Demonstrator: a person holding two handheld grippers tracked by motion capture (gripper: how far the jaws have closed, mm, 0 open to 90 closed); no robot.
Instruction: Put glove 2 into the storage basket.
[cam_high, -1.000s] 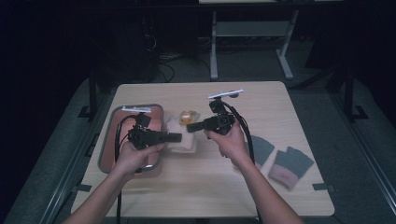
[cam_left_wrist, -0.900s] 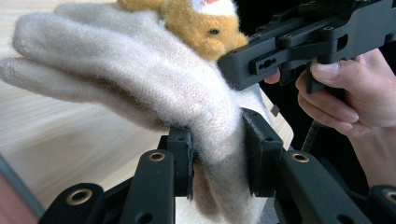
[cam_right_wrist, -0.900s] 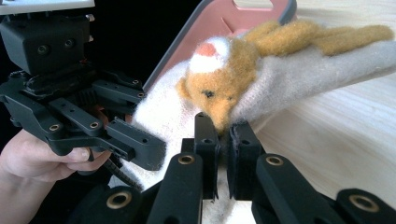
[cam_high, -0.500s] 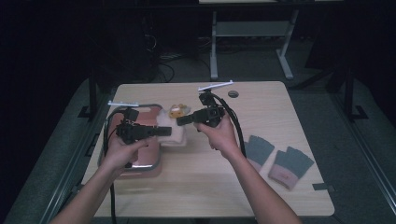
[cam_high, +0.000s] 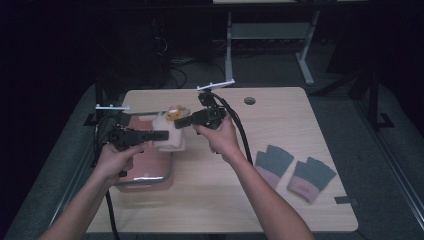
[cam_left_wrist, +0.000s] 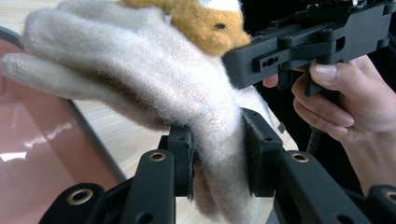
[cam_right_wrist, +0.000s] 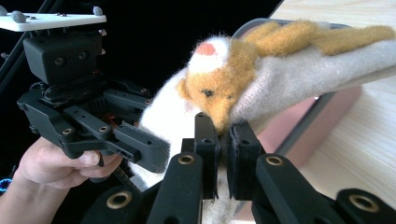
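A fuzzy cream glove (cam_high: 169, 141) with an orange animal face (cam_right_wrist: 212, 91) hangs in the air between both grippers, above the right edge of a pink tray (cam_high: 145, 172). My left gripper (cam_high: 164, 134) comes in from the left and is shut on the glove's cream cuff (cam_left_wrist: 215, 140). My right gripper (cam_high: 180, 123) comes in from the right and is shut on the glove just under the animal face. In the left gripper view the glove (cam_left_wrist: 140, 70) drapes over the left gripper (cam_left_wrist: 217, 158), with the right gripper (cam_left_wrist: 299, 46) close behind.
Two grey-and-pink fingerless gloves (cam_high: 274, 162) (cam_high: 310, 177) lie flat at the right of the wooden table (cam_high: 210, 200). The tray sits at the table's left edge. A dark cable port (cam_high: 249, 100) marks the far side. Cables trail from both grippers.
Both hands have carried the glove leftward and a little upward, from above the table's middle to the tray's right edge. Both grips have stayed the same.
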